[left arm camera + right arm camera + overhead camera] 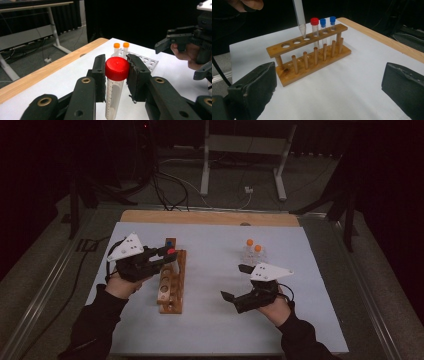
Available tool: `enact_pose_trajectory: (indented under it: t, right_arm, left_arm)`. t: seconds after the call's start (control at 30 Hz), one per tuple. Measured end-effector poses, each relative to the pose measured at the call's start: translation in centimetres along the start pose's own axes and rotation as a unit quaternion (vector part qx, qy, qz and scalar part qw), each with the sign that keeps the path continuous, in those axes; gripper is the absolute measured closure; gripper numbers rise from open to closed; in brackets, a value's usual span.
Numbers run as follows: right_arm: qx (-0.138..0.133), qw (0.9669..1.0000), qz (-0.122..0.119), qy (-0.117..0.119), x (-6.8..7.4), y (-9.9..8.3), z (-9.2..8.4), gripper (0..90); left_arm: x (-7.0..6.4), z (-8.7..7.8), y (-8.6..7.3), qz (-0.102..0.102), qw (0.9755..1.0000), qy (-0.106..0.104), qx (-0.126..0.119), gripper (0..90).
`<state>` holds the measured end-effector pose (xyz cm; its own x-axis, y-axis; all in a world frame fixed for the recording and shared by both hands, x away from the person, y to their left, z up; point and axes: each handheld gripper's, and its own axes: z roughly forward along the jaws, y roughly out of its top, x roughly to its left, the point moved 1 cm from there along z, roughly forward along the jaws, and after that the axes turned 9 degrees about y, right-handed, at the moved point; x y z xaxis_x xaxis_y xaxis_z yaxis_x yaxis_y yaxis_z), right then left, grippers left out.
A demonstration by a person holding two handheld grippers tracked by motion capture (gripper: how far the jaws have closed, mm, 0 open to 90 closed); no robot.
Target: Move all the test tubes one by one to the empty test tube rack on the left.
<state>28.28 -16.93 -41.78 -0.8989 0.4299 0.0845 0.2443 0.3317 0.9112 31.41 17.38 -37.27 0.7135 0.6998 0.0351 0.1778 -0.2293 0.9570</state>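
Left gripper [115,75]: jaws clamped on a clear plastic tube with a red screw cap [116,68]. The pads bear on the sides of the cap and the neck just under it, so the tube hangs plumb below my hand and its tapered end leads the way.

The right gripper view shows that tapered tip [302,28] hanging just above the top bar of the wooden test-tube rack with its row of round holes [309,52], close over the hole next to the tubes already seated. I cannot tell from this angle whether the tip is centred over the hole or a little off to one side.

Already in the rack: one red-capped tube [314,30] and two blue-capped tubes [327,26], all upright at the far end. Filling runs along the row, so I judge the next free hole is the target.

Right gripper [240,282]: jaws spread wide, nothing between the pads. It rests low over the white table mat [210,320], well apart from the rack, out of the working hand's path.

The two orange-capped tubes [253,249] stand in a clear plastic rack [147,60] beyond the right gripper, untouched.

Next move, as I judge it: line the tip up, then lower straight down.
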Motion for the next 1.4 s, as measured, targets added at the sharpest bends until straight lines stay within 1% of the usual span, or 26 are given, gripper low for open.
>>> enact_pose_trajectory:
  t: [0.07,0.2,0.23,0.3,0.37,0.43,0.47,0.5,0.57,0.63,0.73,0.8,0.87,0.93,1.07,1.17,1.23,1.33,1.4]
  right_arm:
    - [0.001,1.0000,0.000,0.000,0.0,0.0,0.0,0.2]
    - [0.001,1.0000,0.003,0.001,0.0,0.0,0.1,0.2]
    - [0.000,1.0000,0.004,0.003,0.0,0.0,0.1,0.2]
    - [0.000,1.0000,0.004,0.004,0.0,0.0,0.1,0.2]
    - [-0.001,1.0000,0.005,0.004,-0.1,0.0,0.0,0.2]
    - [-0.001,1.0000,0.002,0.003,0.0,0.0,0.0,0.3]
    - [-0.001,1.0000,-0.003,0.000,0.0,0.0,-0.1,0.3]
    - [-0.002,1.0000,-0.004,0.000,0.0,0.0,-0.1,0.3]
    - [-0.002,1.0000,0.001,0.004,-0.1,0.0,-0.1,0.2]
    - [0.000,1.0000,0.001,0.005,-0.1,-0.1,0.0,0.3]
    - [-0.001,1.0000,0.005,0.008,-0.1,-0.1,0.0,0.3]
    - [-0.004,0.9999,0.005,0.009,0.0,-0.1,-0.1,0.2]
    - [-0.005,0.9999,0.004,0.009,0.0,-0.1,-0.1,0.3]
    - [-0.004,0.9999,0.005,0.010,0.0,-0.1,-0.1,0.3]
    - [-0.005,0.9999,0.005,0.012,-0.1,-0.1,-0.1,0.3]
    - [-0.004,0.9999,0.005,0.012,-0.1,-0.1,-0.1,0.3]
    - [-0.004,0.9999,0.004,0.011,-0.1,-0.2,-0.1,0.3]
    - [-0.003,0.9999,0.006,0.011,-0.1,-0.2,-0.2,0.3]
    - [-0.004,0.9999,0.005,0.011,-0.1,-0.2,-0.2,0.3]
  left_arm:
    - [0.4,-0.2,-0.2,-0.003,1.0000,0.004,0.003,71.4]
    - [1.0,-0.5,-0.6,-0.007,0.9998,0.019,0.005,71.4]
    - [1.2,-0.5,-0.7,-0.005,0.9997,0.023,0.008,71.4]
    - [1.4,-0.5,-1.0,-0.009,0.9995,0.029,0.011,71.4]
    - [1.7,-0.4,-1.3,-0.013,0.9993,0.031,0.015,71.4]
    - [1.9,-0.3,-1.6,-0.012,0.9990,0.036,0.022,71.4]
    - [2.0,-0.3,-1.7,-0.015,0.9990,0.036,0.023,71.4]
    - [2.2,-0.3,-1.8,-0.020,0.9989,0.036,0.022,71.4]
    - [2.3,-0.2,-2.1,-0.019,0.9988,0.039,0.024,71.4]
    - [2.4,-0.1,-2.2,-0.020,0.9986,0.042,0.025,71.4]
    - [2.5,0.0,-2.6,-0.023,0.9984,0.043,0.028,71.4]
    - [2.6,0.2,-2.8,-0.021,0.9983,0.044,0.033,71.4]
    - [2.6,0.4,-3.0,-0.027,0.9982,0.043,0.034,71.4]
    - [2.6,0.5,-3.2,-0.025,0.9980,0.043,0.038,71.4]
    - [2.7,0.9,-3.7,-0.032,0.9976,0.044,0.044,71.3]
    - [2.7,1.3,-4.2,-0.031,0.9970,0.046,0.054,71.3]
    - [2.6,1.5,-4.5,-0.034,0.9968,0.044,0.058,71.4]
    - [2.5,1.9,-4.9,-0.028,0.9962,0.045,0.070,71.3]
    - [2.5,2.1,-5.1,-0.029,0.9959,0.045,0.074,71.3]
